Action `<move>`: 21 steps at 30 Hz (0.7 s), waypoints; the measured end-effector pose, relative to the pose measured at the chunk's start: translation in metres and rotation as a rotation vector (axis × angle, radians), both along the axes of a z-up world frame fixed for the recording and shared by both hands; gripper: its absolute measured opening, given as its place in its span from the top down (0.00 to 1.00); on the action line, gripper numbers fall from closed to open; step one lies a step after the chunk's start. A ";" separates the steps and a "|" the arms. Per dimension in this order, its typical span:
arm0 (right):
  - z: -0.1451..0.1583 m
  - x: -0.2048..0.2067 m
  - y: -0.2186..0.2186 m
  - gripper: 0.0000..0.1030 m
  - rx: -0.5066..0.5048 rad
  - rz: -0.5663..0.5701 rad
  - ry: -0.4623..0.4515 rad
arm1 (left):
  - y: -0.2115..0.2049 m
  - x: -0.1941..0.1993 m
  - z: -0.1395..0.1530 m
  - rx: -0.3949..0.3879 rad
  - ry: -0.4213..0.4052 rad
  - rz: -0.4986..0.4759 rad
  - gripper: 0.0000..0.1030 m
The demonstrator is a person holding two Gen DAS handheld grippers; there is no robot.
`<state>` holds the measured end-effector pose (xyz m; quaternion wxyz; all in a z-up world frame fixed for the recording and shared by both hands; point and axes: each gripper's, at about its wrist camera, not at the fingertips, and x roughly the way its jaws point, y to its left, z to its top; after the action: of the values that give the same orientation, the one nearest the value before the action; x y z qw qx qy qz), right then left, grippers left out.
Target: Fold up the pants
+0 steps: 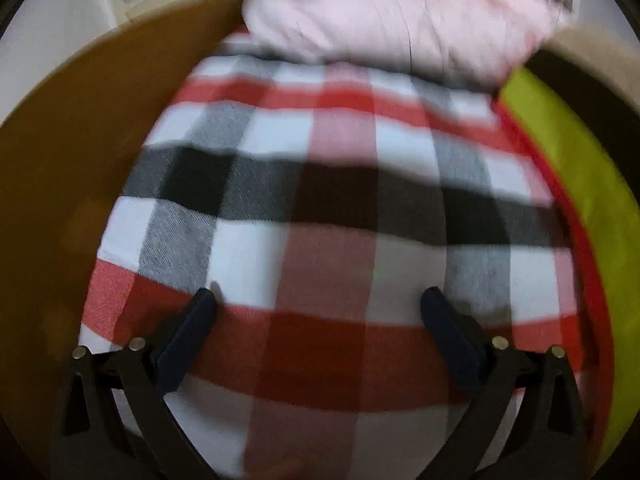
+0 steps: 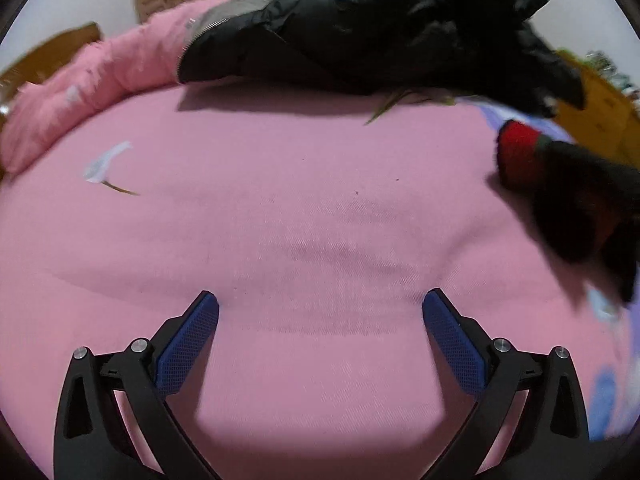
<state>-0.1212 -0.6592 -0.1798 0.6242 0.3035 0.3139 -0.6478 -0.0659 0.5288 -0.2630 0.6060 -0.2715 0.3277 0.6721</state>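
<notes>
My left gripper (image 1: 318,300) spread over plaid cloth (image 1: 320,208) in brown box (image 1: 80,168); right gripper (image 2: 320,304) spread over pink bedsheet (image 2: 280,220), black jacket (image 2: 360,40) beyond.

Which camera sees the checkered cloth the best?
The left wrist view: the red, white and black checkered cloth fills most of it, lying just ahead of the open left tool. The right wrist view shows none of it, only a pink sheet and a black jacket.
</notes>
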 end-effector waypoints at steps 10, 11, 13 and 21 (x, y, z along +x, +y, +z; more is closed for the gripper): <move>-0.004 -0.024 0.031 0.04 -0.016 -0.005 -0.068 | -0.013 -0.003 -0.009 0.101 0.016 0.020 0.01; -0.004 -0.028 0.035 0.04 -0.016 -0.005 -0.065 | -0.012 -0.004 -0.009 0.102 0.014 0.020 0.01; -0.004 -0.030 0.040 0.04 -0.016 -0.005 -0.072 | -0.018 0.002 -0.005 0.102 0.012 0.019 0.01; -0.002 -0.023 0.035 0.04 -0.014 -0.006 -0.067 | -0.018 0.012 -0.005 0.100 0.083 0.019 0.01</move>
<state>-0.1439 -0.6239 -0.1821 0.6344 0.3218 0.2875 -0.6414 -0.0537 0.5113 -0.2682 0.5982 -0.2161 0.3160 0.7040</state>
